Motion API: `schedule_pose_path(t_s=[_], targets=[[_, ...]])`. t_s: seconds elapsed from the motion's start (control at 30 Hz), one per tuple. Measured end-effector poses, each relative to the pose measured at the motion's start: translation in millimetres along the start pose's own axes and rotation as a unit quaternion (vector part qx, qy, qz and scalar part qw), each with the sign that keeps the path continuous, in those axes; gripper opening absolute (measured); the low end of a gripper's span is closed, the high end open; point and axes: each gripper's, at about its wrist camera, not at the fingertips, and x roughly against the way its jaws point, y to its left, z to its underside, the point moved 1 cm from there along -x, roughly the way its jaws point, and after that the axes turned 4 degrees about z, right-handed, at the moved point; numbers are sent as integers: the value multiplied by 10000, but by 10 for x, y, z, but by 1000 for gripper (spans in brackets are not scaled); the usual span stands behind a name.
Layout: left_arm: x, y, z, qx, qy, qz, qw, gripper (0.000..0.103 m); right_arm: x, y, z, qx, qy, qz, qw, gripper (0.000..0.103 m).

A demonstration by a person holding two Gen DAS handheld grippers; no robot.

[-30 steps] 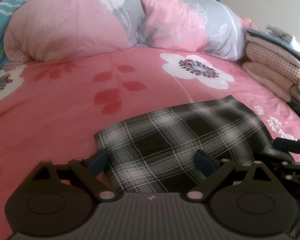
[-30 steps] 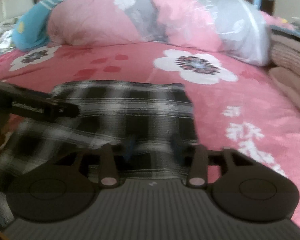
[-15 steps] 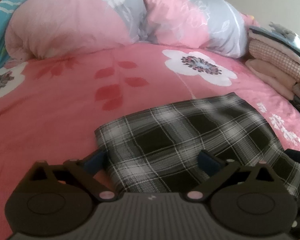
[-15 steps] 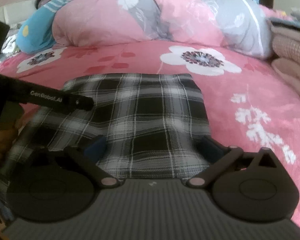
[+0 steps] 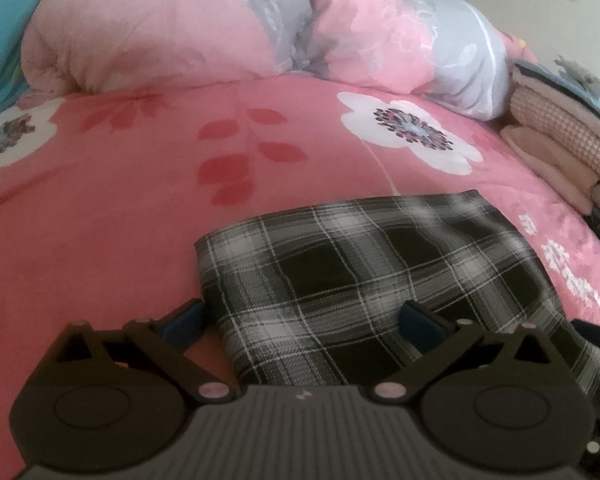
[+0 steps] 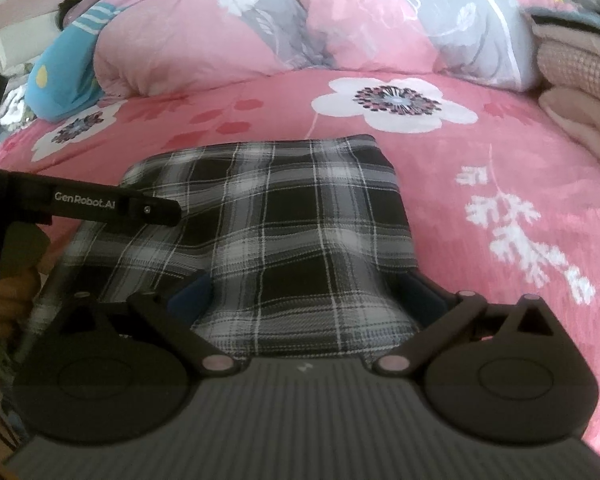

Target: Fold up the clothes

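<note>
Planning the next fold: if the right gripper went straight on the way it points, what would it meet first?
Most likely the plaid garment: it fills the view between the open right gripper fingers, lying flat on the pink bedspread. Depth is unclear.

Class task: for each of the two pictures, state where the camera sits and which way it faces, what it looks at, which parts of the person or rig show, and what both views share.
Left wrist: sits on the left gripper, angled down across the pink bed cover; sees the plaid garment's left edge; open jaws only.
Right wrist: sits on the right gripper, angled down over the garment's right part; open jaws, plus the other gripper and a hand at left.
Shared: plaid garment, rolled quilt, folded stack.
</note>
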Motion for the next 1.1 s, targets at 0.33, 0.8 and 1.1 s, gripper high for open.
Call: schedule_pose_path(t_s=[0.33,0.8,1.1], targets=[[26,-9,94,-52,-240,-35,9997,103,54,-80,2,-176,69,-139,9997,102],[786,-112,483,545,-569,-510,9956,103,142,-281,150,-371,-283,-650,9968,102],[869,-181,829,677,-415,-529,9954,103,118,-502,254,-916,-404,-1136,9885,102]])
